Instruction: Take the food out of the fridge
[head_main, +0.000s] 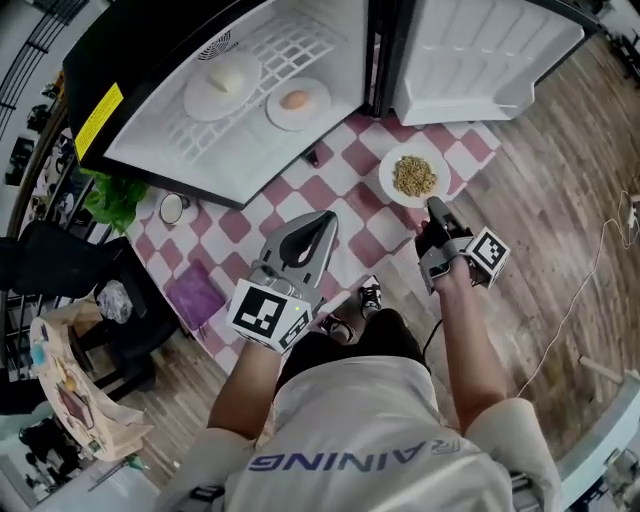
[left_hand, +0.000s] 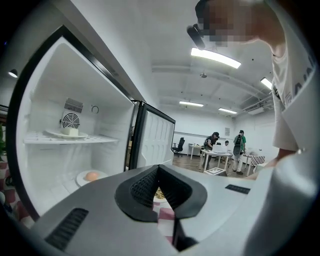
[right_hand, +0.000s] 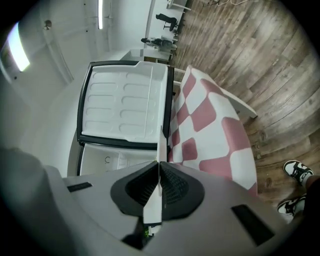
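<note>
White round plate of yellowish grain food (head_main: 414, 176) hung outside white fridge (head_main: 200, 150), over pink-and-white checked table (head_main: 350, 235), rim pinched in right gripper (head_main: 433, 205). Plate with pale lump (head_main: 222, 82) and plate with orange food (head_main: 297, 102) lay inside fridge, upper left of frame. Both nearer left gripper (head_main: 325, 222), which had jaws together and empty.

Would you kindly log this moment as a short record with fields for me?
fridge: white fridge, door open
inside fridge: white plate with pale lump; white plate with orange round food
taken out: white plate of brownish grains, over red-and-white checked cloth
right gripper: shut on the grain plate's rim
left gripper: shut, empty
</note>
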